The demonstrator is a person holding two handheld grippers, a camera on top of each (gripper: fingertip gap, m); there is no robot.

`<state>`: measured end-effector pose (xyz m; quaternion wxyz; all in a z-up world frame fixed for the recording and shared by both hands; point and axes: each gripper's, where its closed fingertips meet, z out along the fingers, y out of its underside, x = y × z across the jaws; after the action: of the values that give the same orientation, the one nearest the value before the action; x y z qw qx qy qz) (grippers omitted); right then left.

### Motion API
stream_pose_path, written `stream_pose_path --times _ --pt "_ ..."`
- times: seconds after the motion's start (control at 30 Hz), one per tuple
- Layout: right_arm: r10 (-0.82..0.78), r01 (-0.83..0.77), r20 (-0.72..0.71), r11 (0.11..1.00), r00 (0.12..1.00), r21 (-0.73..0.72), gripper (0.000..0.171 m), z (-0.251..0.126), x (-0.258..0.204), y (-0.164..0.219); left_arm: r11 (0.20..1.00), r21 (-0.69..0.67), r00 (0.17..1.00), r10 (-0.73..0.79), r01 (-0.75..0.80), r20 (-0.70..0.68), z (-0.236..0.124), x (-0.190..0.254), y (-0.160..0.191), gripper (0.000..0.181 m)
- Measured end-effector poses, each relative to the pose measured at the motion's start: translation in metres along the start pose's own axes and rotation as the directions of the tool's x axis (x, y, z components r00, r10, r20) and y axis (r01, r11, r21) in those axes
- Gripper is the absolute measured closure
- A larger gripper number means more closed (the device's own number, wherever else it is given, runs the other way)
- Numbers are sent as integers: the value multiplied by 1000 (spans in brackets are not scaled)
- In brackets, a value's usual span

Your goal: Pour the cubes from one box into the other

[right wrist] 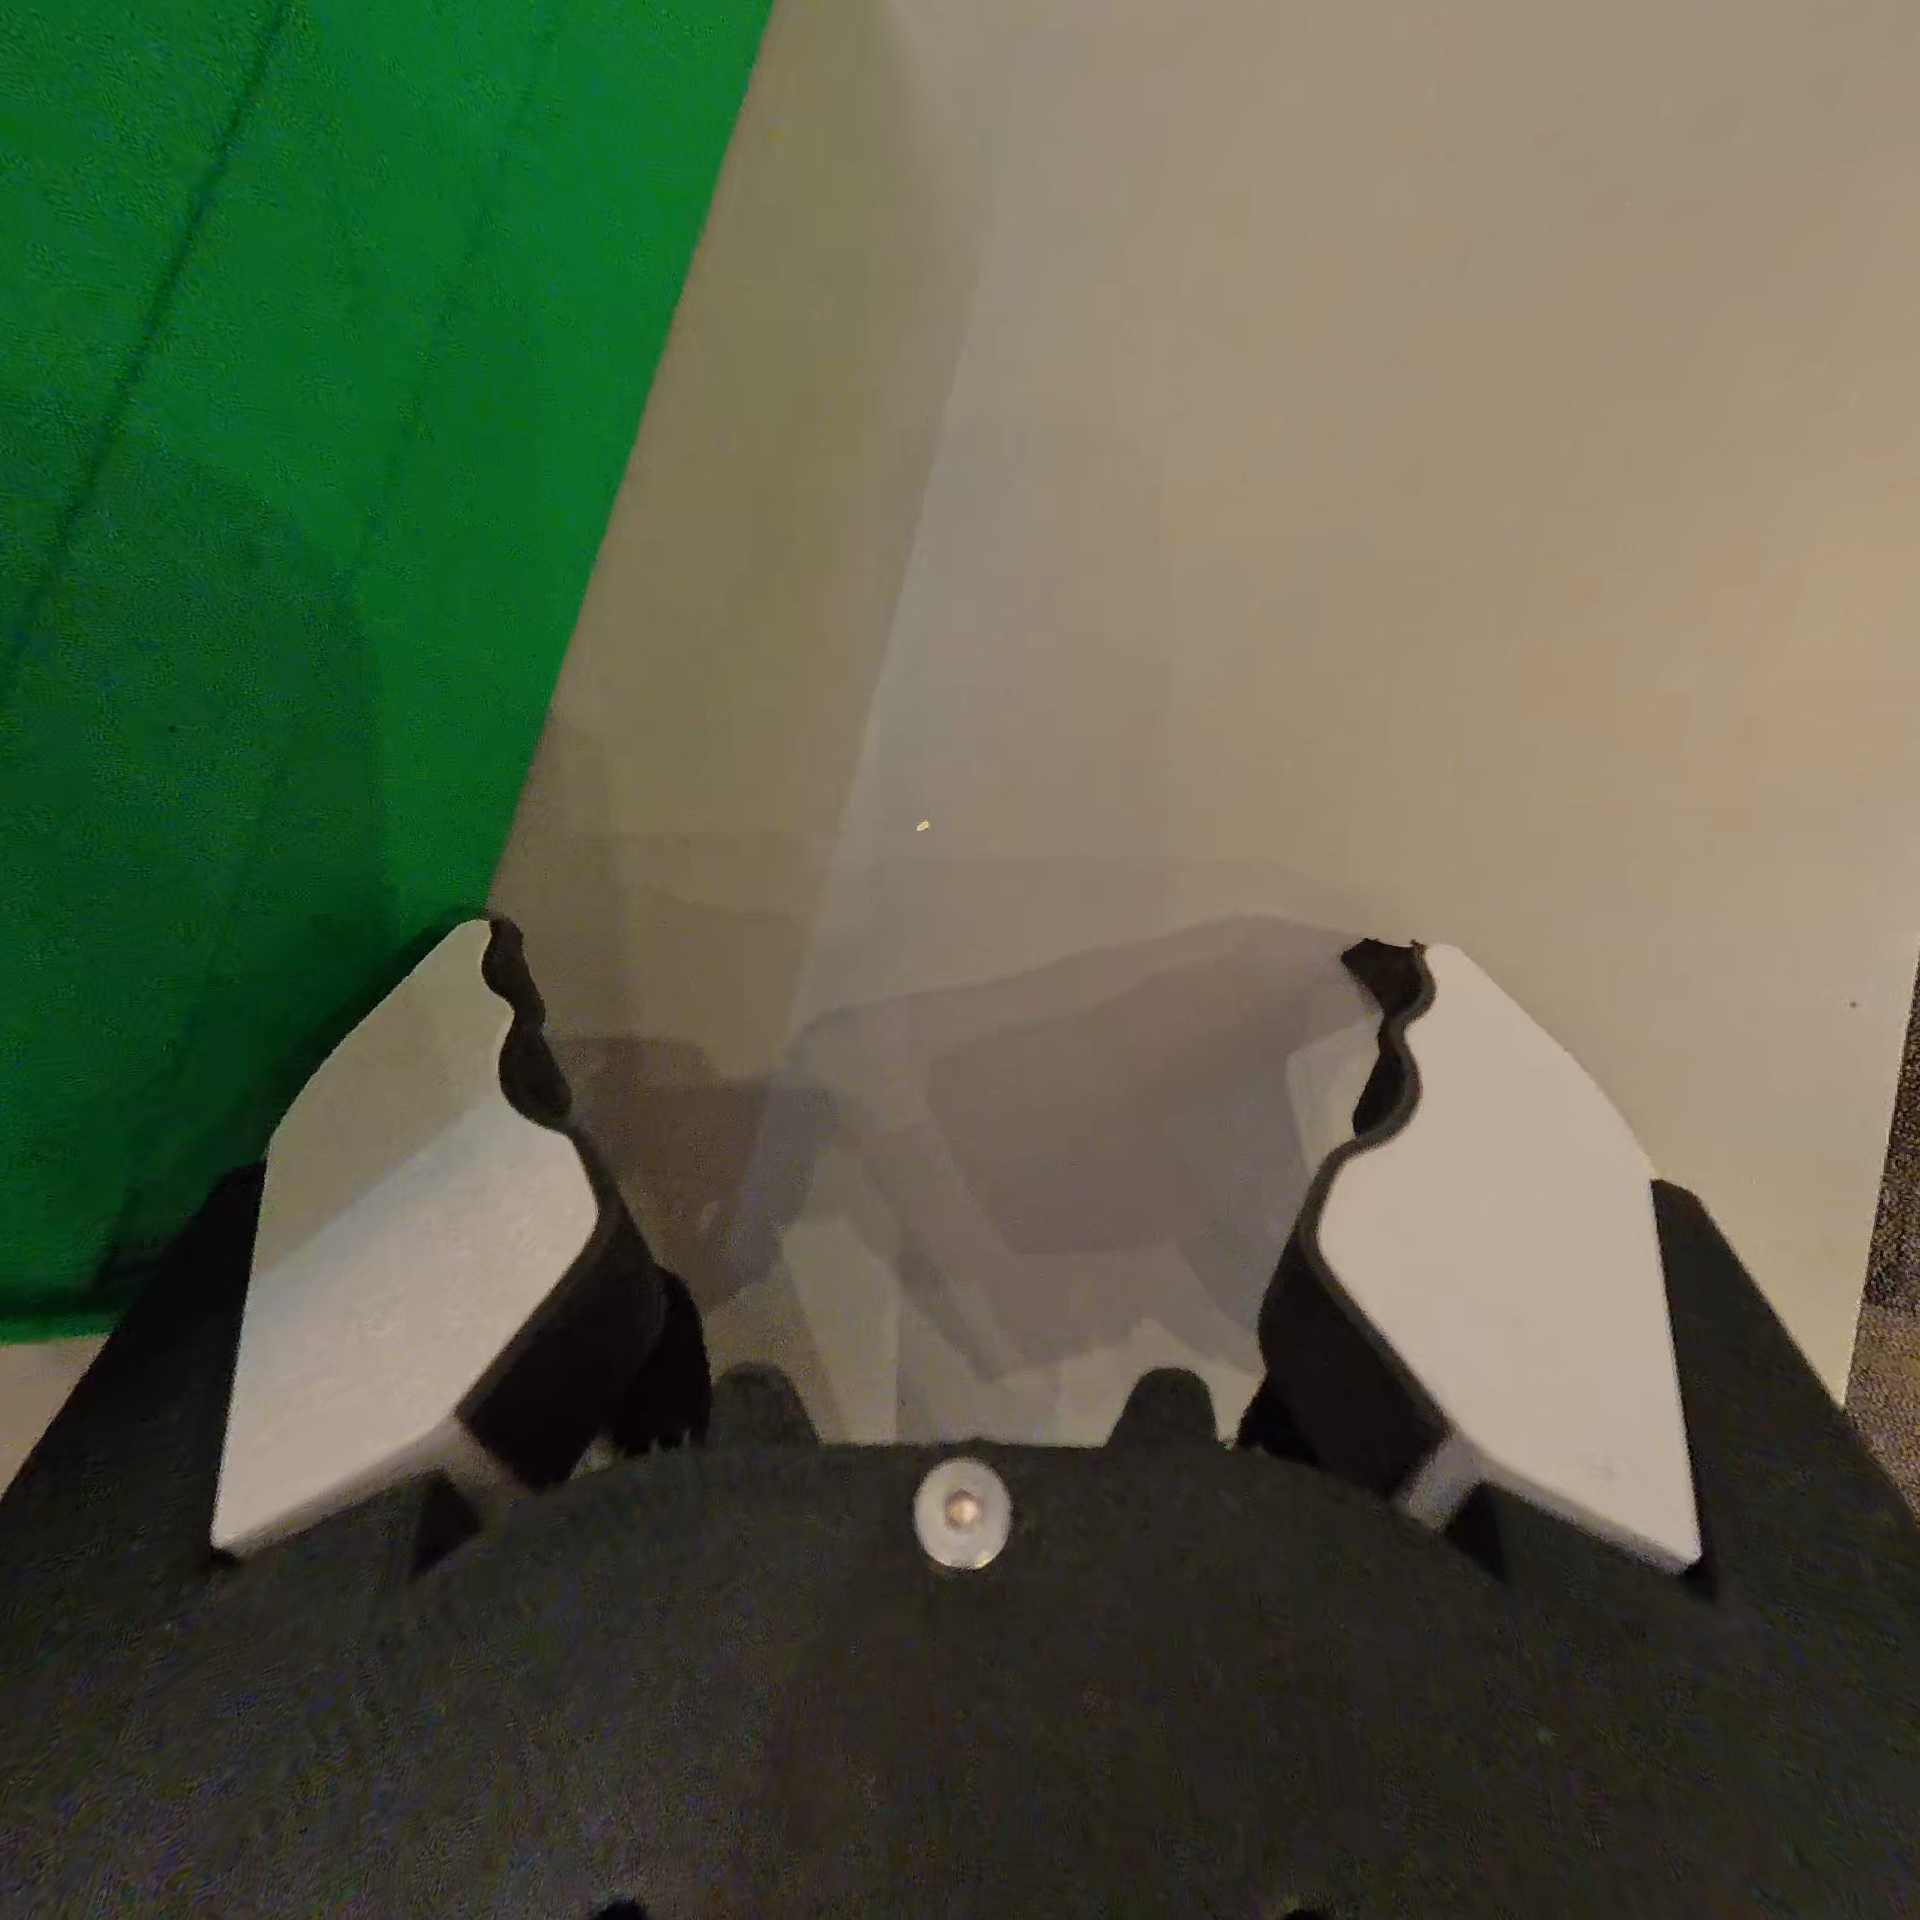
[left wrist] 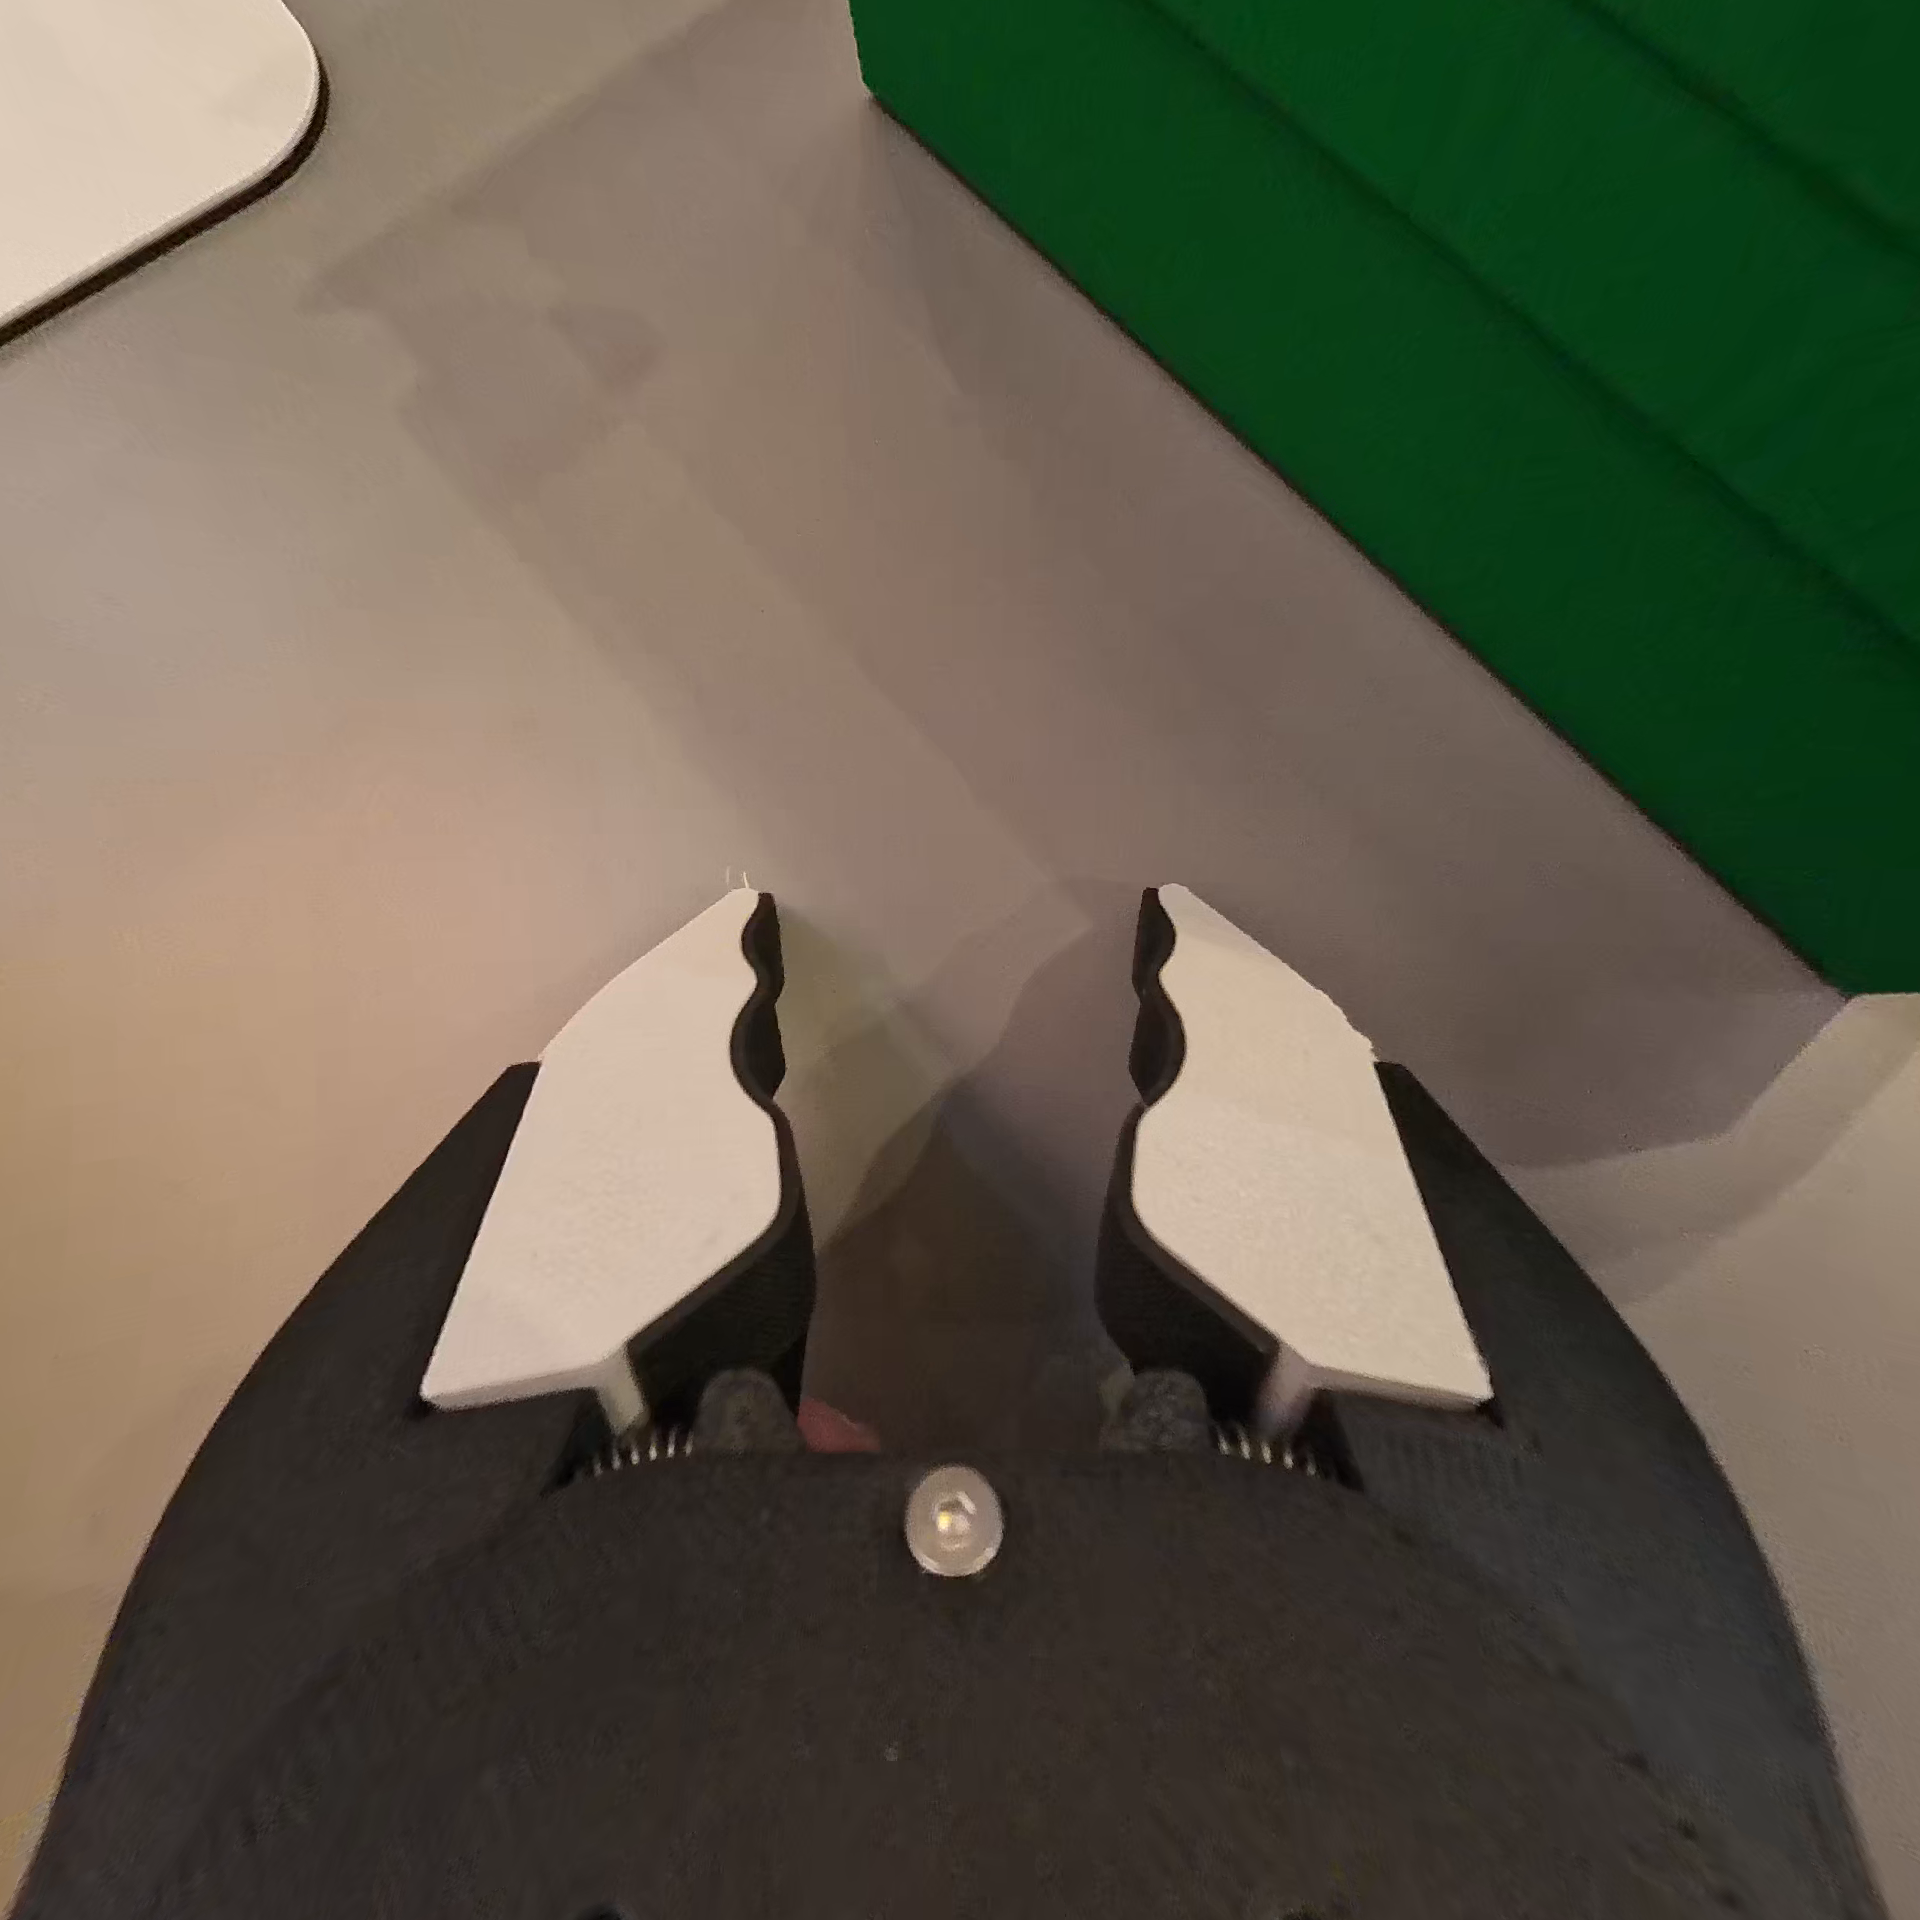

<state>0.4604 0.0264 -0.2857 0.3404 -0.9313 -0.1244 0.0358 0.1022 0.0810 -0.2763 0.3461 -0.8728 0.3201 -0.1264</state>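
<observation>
My left gripper is open and empty, just above the pale table top. A green box stands ahead to its right; only its outer side shows, and no cubes are in sight. My right gripper is wide open and empty above the same pale table. A green surface, likely the side of a green box, fills the left of the right wrist view, next to the left finger. The inside of the boxes is hidden in both views.
A white board or mat with a rounded dark-edged corner lies at the far left in the left wrist view. The table's edge shows at the right of the right wrist view, with dark floor beyond.
</observation>
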Motion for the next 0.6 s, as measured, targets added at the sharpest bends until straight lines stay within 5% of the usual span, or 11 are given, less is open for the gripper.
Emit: stream_pose_path --times 0.6 --pt "1 -1 -1 1000 1000 0 29 -1 1 0 1000 4 1000 16 -16 15 1 1 -1 119"
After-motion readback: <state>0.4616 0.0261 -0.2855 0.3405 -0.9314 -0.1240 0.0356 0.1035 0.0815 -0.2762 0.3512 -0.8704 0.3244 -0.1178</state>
